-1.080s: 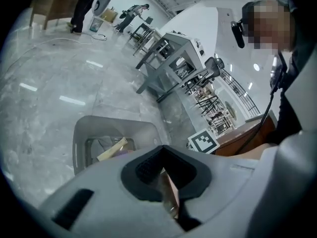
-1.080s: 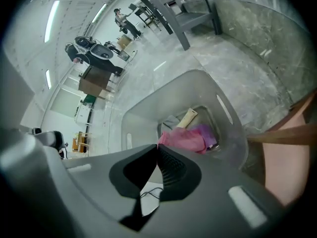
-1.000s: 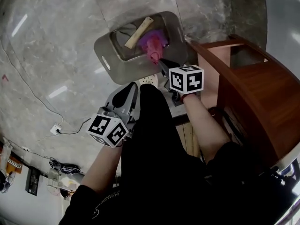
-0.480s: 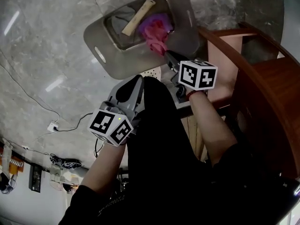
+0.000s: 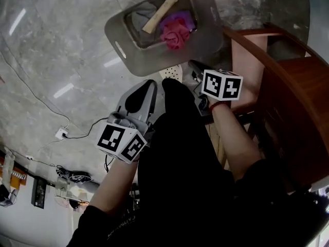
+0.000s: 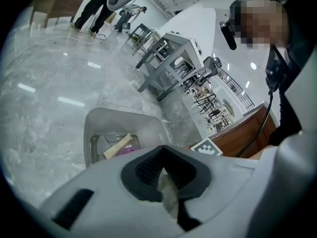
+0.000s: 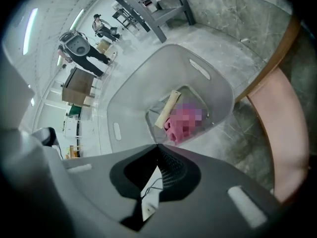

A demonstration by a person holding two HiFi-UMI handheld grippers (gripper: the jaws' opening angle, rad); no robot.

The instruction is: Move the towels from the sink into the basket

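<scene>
Now, pink towel: bunched inside the basket, against the wall nearest the grippers, clear of both pairs of jaws
Beige towel: rolled, lying slantwise inside the basket, touching the pink towel
Grey towel: inside the basket, on the beige towel's other side from the pink towel
Right gripper: outside the basket, just beside its near rim, pointing down toward it; jaws have just been closing and meet tip to tip, nothing between them
Left gripper: outside the basket, farther from its rim than the right gripper; jaws pressed together, empty
Basket: standing on the marble floor
</scene>
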